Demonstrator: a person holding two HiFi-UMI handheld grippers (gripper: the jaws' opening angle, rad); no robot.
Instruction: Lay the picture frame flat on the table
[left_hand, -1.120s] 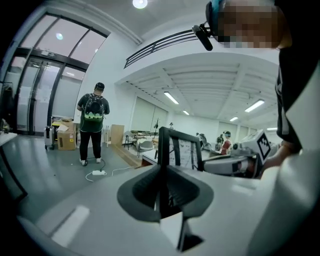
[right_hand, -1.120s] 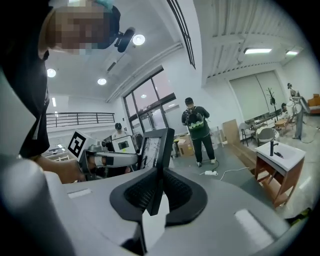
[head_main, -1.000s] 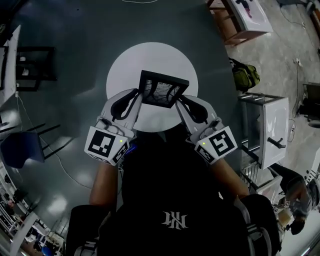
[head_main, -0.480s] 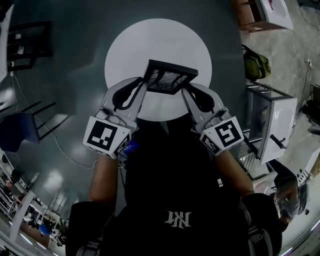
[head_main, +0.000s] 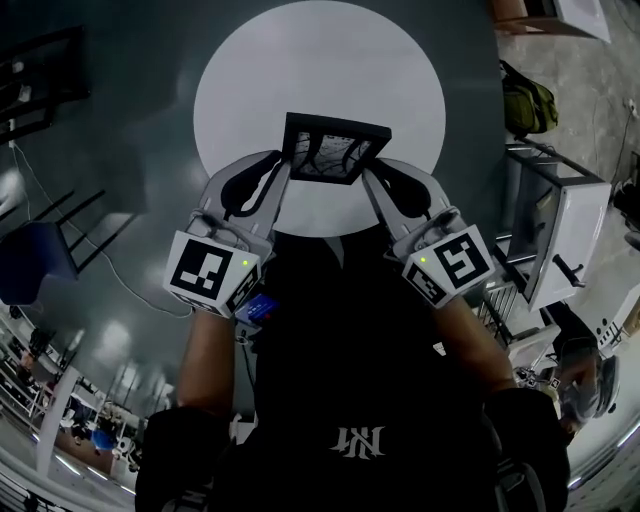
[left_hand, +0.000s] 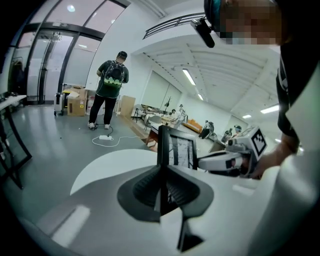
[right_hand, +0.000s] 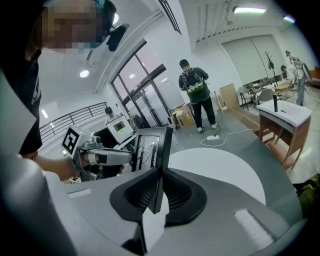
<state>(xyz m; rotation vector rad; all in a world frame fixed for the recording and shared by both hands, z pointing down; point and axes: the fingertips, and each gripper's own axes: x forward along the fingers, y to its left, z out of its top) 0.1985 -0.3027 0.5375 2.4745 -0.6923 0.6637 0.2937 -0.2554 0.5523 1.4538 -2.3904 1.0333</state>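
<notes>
A black picture frame (head_main: 333, 149) with a dark sketch-like print is held up in the air above the round white table (head_main: 320, 70). My left gripper (head_main: 284, 178) is shut on its left edge and my right gripper (head_main: 364, 180) is shut on its right edge. In the left gripper view the picture frame (left_hand: 174, 148) stands upright, its edge pinched between the jaws, with the other gripper (left_hand: 235, 159) beyond it. In the right gripper view the picture frame (right_hand: 152, 146) likewise stands on edge in the jaws, the left gripper (right_hand: 97, 156) behind it.
A white side table (head_main: 560, 230) and a green bag (head_main: 530, 105) stand to the right of the round table. A blue chair (head_main: 30, 260) is at the left. A person with a backpack (left_hand: 111, 87) stands across the room near boxes, a power strip on the floor.
The frame has stayed gripped on both sides. The round table now shows larger and further forward in the head view, and the frame sits over its near half.
</notes>
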